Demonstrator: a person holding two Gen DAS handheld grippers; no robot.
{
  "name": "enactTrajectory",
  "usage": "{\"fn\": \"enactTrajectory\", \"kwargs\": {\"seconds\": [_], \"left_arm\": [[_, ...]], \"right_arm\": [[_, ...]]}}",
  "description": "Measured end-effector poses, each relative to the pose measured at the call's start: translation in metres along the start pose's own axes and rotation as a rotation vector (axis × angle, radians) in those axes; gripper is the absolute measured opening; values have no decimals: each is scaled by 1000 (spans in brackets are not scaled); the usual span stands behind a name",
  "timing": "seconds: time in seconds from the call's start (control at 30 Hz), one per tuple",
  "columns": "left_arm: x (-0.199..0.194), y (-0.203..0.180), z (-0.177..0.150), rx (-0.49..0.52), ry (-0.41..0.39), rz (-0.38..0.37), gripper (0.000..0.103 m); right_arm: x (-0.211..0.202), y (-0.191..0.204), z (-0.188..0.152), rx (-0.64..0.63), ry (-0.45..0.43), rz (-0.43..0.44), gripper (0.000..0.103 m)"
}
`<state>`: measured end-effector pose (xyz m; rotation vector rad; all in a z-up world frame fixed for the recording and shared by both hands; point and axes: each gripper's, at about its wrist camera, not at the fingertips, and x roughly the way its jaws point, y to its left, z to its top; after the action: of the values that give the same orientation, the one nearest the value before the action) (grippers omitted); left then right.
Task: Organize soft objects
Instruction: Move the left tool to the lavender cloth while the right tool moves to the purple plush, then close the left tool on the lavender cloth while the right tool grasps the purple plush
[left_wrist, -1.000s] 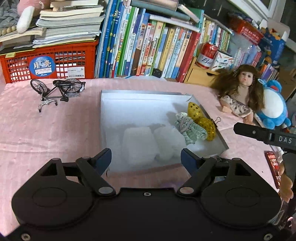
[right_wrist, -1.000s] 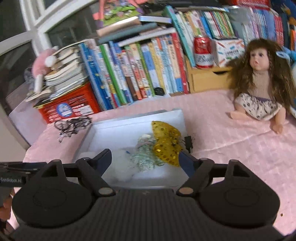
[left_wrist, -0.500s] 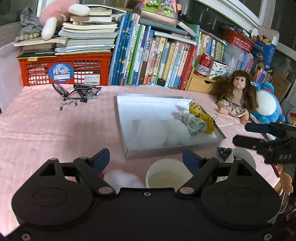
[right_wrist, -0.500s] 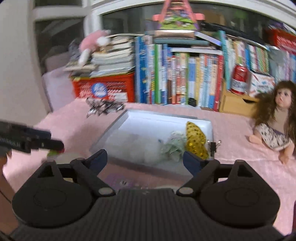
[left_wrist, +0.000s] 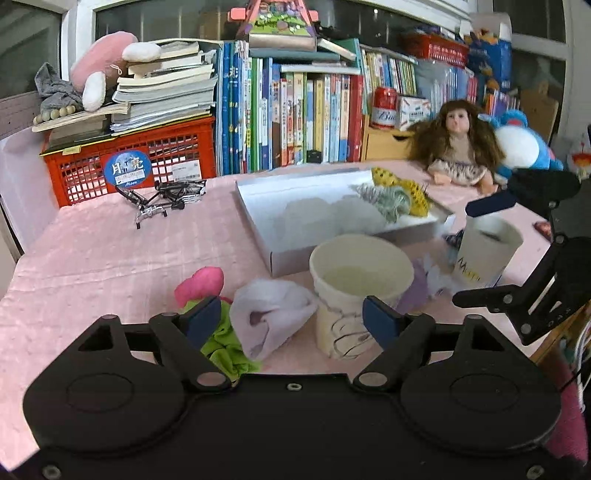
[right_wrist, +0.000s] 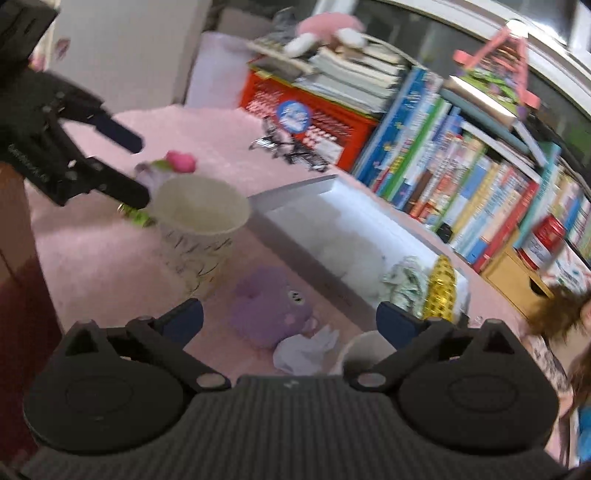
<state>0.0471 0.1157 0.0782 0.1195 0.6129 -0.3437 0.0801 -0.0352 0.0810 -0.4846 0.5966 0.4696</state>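
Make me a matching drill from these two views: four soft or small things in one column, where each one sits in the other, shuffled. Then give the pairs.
Things
1. yellow sequin cloth
2. pink plush
3. purple plush
4. toy bicycle

Places
A. on the book stack above the red crate
B. on the pink tablecloth in front of the red crate
C. inside the white tray, at its right end
D. on the tablecloth between the two paper cups

Pairs: 1-C, 2-A, 3-D, 4-B
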Motion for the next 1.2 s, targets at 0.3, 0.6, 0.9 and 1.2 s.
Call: {"fn": "enactTrajectory", "kwargs": {"seconds": [0.3,0.6,0.9,1.2], "left_arm": [[25,3,-7,68,24,32,60],[41,4,-7,111,36,24,60],[48,7,-8,128,54,5,50],[38,8,0,87,32,-8,27]], "right_arm": [[37,6,18,-196,115,182,103],[77,2,32,-201,254,188,103],[98,-3,39,-142,386,192,103],[109,-1,38,-75,464,214,91]]}}
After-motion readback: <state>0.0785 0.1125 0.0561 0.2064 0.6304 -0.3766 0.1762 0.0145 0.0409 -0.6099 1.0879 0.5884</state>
